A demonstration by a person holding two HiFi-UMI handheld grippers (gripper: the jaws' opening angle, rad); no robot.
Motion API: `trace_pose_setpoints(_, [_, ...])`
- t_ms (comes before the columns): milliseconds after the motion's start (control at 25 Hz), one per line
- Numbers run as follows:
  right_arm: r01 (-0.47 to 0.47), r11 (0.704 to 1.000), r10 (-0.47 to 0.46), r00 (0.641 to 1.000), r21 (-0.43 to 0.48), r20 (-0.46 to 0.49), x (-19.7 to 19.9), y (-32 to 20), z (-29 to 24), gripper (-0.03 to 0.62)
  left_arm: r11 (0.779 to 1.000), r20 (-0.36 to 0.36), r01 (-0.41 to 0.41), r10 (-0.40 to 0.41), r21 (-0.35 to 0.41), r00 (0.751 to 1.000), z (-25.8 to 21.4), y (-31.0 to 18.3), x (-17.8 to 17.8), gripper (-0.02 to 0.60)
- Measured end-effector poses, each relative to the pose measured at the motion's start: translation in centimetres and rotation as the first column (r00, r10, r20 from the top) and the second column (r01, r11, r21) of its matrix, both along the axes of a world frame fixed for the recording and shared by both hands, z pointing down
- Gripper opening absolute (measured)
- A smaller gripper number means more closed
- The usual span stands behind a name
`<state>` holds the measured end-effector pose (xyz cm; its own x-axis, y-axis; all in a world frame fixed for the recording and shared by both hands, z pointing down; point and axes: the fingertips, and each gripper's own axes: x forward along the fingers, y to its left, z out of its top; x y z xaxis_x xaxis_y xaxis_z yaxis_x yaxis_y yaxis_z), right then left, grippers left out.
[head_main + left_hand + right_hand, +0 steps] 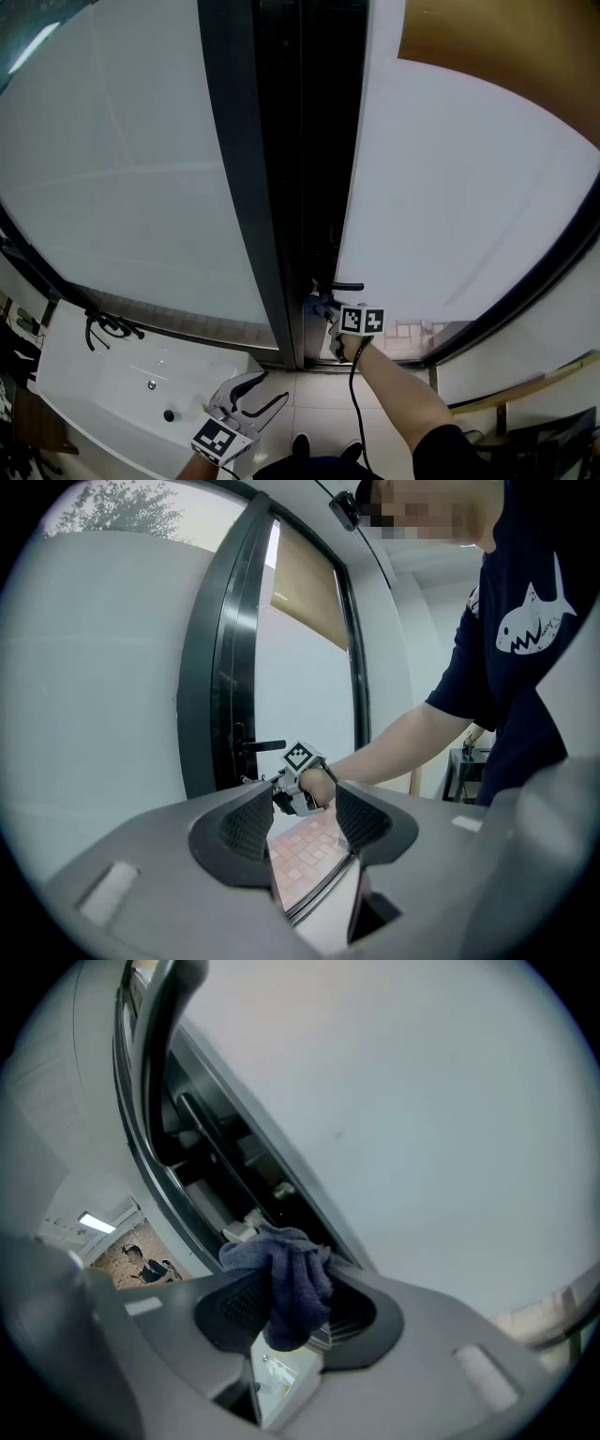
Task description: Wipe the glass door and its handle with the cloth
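Observation:
The frosted glass door (459, 178) stands beside a dark frame (281, 187). Its black lever handle (345, 286) sticks out low on the door's edge. My right gripper (326, 309) is just below the handle, at the door edge, shut on a dark blue cloth (286, 1283). The bunched cloth presses against the dark door edge (234, 1166) next to the glass (422, 1101). My left gripper (264, 389) hangs low and back from the door, open, with nothing between its jaws. From there the left gripper (292, 822) looks at the handle (265, 747) and the right gripper (298, 787).
A fixed frosted panel (122, 159) fills the left. A white basin top (122, 384) with a black tap (108, 325) lies at the lower left. My shoes (300, 441) stand on pale floor tiles. A wooden bench edge (525, 389) is at the lower right.

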<state>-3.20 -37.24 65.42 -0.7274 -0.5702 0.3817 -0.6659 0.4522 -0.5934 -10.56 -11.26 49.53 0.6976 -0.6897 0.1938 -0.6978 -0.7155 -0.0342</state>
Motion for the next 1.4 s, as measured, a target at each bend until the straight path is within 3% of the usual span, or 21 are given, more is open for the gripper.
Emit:
trace_pose_setpoints(280, [-0.098,0.994,0.095,0.993,0.043,0.065,5.3,-1.6,-2.9,0.141,0.999,0.003,-0.032,0.032,0.018,0.999,-0.5,-0.6,1.8,0.206])
trace_pose_setpoints(480, [-0.129,0.989,0.125,0.991,0.074,0.055,8.8,-1.6,-4.1,0.141,0.998,0.004,-0.057,0.057,0.024,0.998,-0.7,-0.4,3.4,0.207])
trace_pose_setpoints(840, [0.007,0.977,-0.021,0.997,0.213,0.068,11.0,5.2,-8.2,0.143,0.996,-0.015,-0.058,0.059,0.072,0.998,-2.6,-1.5,5.6,0.204])
trace_pose_setpoints(1160, [0.057,0.897,-0.048,0.998,0.437,-0.032,16.8,14.5,-17.2,0.143,0.994,-0.015,-0.084,0.085,0.068,0.996,-3.0,-2.5,8.1,0.176])
trace_pose_setpoints(1400, [-0.028,0.83,0.042,0.999,0.557,-0.012,21.6,20.6,-21.5,0.143,0.988,-0.017,-0.131,0.132,0.084,0.991,-3.5,-1.9,10.5,0.175])
